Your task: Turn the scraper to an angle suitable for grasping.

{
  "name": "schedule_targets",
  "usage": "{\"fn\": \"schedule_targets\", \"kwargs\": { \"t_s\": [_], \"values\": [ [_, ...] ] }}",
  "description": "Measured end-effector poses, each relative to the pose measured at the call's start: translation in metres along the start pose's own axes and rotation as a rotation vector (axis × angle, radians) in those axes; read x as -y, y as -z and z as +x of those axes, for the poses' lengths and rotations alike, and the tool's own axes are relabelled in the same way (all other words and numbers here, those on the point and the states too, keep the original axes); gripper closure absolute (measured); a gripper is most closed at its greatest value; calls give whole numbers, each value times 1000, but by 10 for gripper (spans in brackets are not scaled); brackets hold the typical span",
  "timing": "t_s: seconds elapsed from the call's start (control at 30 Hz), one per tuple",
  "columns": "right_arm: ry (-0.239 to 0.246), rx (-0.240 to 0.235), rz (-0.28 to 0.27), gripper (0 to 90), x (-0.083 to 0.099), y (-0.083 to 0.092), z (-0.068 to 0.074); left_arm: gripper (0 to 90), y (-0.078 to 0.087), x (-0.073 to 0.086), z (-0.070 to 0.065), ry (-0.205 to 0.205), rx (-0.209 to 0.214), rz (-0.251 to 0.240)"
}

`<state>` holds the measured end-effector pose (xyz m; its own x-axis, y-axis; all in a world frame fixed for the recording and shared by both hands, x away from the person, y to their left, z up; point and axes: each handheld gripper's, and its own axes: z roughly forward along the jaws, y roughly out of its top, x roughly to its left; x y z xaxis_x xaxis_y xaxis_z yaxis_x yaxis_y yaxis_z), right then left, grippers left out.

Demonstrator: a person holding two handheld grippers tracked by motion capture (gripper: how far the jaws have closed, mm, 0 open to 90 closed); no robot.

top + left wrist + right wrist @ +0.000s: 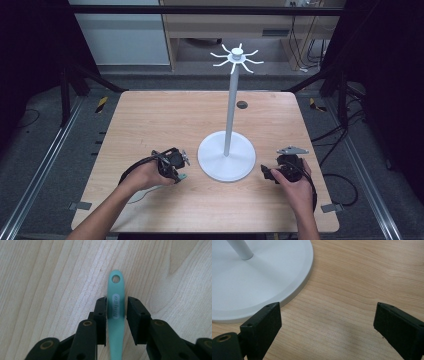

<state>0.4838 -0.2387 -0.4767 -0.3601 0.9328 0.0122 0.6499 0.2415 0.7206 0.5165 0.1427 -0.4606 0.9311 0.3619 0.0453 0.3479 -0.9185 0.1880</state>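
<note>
The green handle (116, 307) lies flat on the wooden surface (165, 120), a slim mint-coloured strip with a round hanging hole at its far end and a pale oval label along its middle. In the left gripper view it runs between the two black jaws of your left tool (116, 315), pointing toward twelve o'clock. The left jaw touches the handle; the right jaw shows a thin gap beside it, so the grip looks nearly closed but I cannot tell whether it is pinching yet. The hole is probably kept clear of the jaws so it can be hooked later, though that is only a guess.

In the high view, your left tool (172, 165) sits at about nine o'clock from the white stand (226, 155), just beside its round base. The stand's pole rises to a ring of hooks. Your right tool (280, 170) rests at about three o'clock from the base, its jaws spread wide over bare wood with nothing between them, apparently waiting.
</note>
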Motion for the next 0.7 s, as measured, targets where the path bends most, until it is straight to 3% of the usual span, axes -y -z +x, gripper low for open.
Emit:
{"fn": "schedule_targets", "kwargs": {
  "t_s": [0.7],
  "values": [
    [6, 4, 2, 83, 0, 0, 0, 730, -2, 1, 0, -3, -1, 0]
  ]
}}
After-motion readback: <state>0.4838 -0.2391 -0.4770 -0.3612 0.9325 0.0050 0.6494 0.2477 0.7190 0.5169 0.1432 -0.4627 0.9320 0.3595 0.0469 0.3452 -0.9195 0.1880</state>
